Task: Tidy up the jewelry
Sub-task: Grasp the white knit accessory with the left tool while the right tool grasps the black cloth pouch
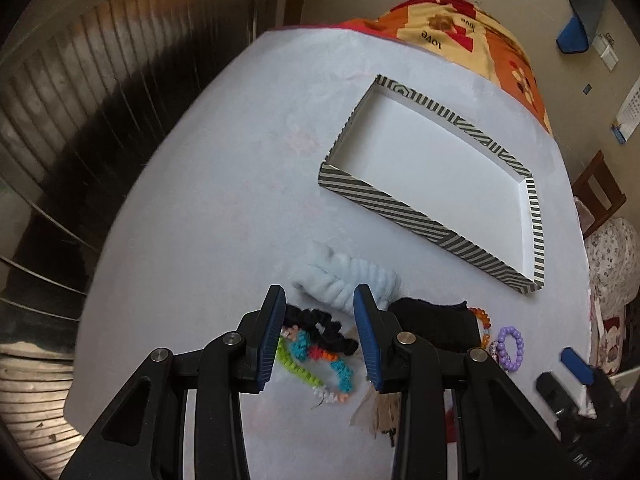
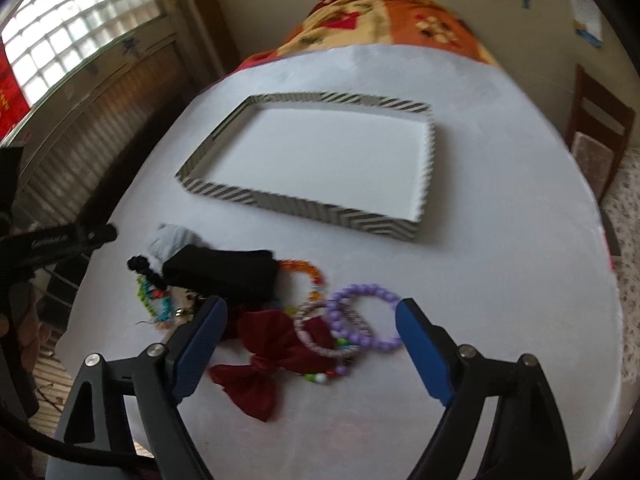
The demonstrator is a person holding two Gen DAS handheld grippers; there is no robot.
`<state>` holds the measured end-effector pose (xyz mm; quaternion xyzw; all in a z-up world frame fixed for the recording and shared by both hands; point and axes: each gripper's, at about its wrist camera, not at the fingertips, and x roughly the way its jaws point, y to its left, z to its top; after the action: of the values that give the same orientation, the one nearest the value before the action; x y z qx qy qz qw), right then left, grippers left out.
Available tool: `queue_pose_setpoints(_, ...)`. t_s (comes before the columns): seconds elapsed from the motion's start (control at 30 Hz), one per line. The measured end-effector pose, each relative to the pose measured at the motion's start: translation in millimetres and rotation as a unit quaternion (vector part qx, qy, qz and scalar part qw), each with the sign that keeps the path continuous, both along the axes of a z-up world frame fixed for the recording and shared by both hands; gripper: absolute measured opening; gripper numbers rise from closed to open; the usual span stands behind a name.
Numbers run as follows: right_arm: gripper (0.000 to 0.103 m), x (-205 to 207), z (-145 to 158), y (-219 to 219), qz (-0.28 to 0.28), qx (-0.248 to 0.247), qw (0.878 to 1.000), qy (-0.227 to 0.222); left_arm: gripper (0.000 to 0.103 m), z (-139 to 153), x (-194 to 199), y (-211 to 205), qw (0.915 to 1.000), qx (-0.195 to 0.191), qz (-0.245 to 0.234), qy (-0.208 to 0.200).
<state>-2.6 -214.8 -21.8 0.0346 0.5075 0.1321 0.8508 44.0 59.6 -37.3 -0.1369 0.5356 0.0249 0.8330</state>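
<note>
A shallow tray point(image 2: 224, 194) with black-and-white striped walls sat on the white table point(image 2: 500, 260); its white floor held nothing. All the jewelry lay outside it, in a loose pile on the near side of the table.

The left gripper point(image 1: 320, 332) hung over the pile's left part with its jaws apart and nothing between them; below it lay a black scrunchie point(image 1: 328, 330), a multicolour coil point(image 1: 340, 368) and a pale fluffy band point(image 1: 348, 280). The right gripper point(image 2: 310, 346) was spread wide and gripped nothing. Between its fingers lay a purple bead bracelet point(image 2: 368, 312), overlapping a patterned bangle point(image 2: 320, 332), and a dark red bow point(image 2: 264, 364). A black cloth point(image 2: 224, 274) covered part of an orange bead bracelet point(image 2: 308, 270).

The right wrist view was blurred, so the small beads by the bow could not be made out. In the left wrist view the fingers hid parts of the scrunchie and coil, and a beige tuft point(image 1: 376, 408) near the right finger was unclear.

A patterned blanket point(image 1: 452, 32) beyond the table bore the word "love".
</note>
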Motion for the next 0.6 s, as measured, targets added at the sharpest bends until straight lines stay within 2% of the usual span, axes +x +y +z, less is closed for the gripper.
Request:
queue_pose_setpoints(0.13,0.084,17.0,-16.1,16.9,0.019,0.021,0.999,0.025,0.025,-11.0,18.7,7.2,0.9998,-0.011,0.003,0.016)
queue_pose_setpoints(0.47,0.082,52.2,-62.5,41.4,0.032,0.050,0.995,0.085,0.027,-49.3,41.2,12.9,0.9965,-0.034,-0.027,0.072)
queue_pose_setpoints(0.53,0.072,56.7,-68.8,41.0,0.032,0.065,0.993,0.095,0.029,-54.3,43.8,13.0,0.9957,-0.036,-0.032,0.079)
queue_pose_setpoints(0.6,0.068,60.1,-74.2,42.4,0.033,0.081,0.991,0.103,0.030,-58.0,45.7,13.6,0.9949,-0.040,-0.033,0.086)
